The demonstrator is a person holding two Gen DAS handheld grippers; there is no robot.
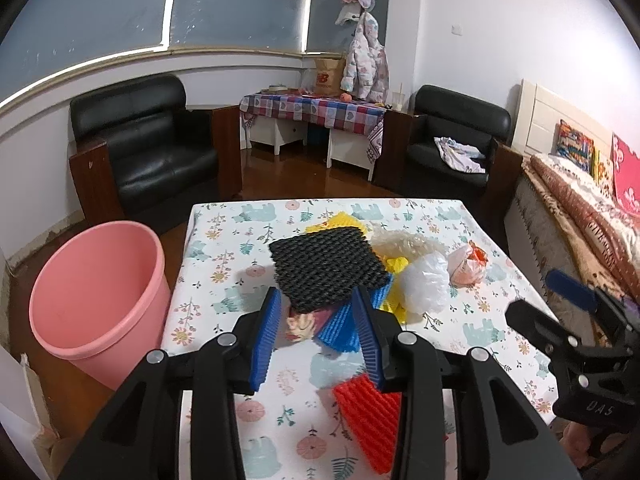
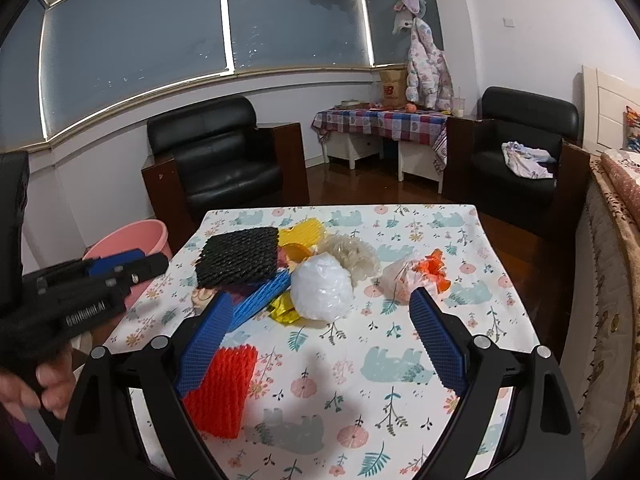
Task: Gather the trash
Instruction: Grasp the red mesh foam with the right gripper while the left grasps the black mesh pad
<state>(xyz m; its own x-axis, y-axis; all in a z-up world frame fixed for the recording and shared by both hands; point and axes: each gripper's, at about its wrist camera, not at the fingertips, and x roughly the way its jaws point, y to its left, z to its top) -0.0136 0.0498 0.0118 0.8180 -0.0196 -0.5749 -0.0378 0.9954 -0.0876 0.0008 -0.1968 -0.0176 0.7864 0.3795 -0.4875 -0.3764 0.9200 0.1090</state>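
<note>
A heap of trash lies on the flower-print table (image 1: 224, 300): a black foam net (image 1: 328, 266) on top, a blue net (image 1: 340, 324), yellow pieces (image 1: 344, 222), a white plastic bag (image 1: 426, 280), a clear crumpled bag (image 2: 352, 254), a pink-orange bag (image 1: 468, 264) and a red net (image 1: 372, 420) nearer to me. My left gripper (image 1: 316, 316) is open, its fingers on either side of the black net's near corner. My right gripper (image 2: 320, 312) is open and empty above the table, short of the white bag (image 2: 322, 290). The pink bin (image 1: 96, 300) stands on the floor left of the table.
Two black armchairs (image 1: 152, 148) (image 1: 452, 140) and a checked-cloth side table (image 1: 316, 108) stand behind the table. A bed (image 1: 580, 200) runs along the right. The right gripper shows at the right edge of the left wrist view (image 1: 576, 320).
</note>
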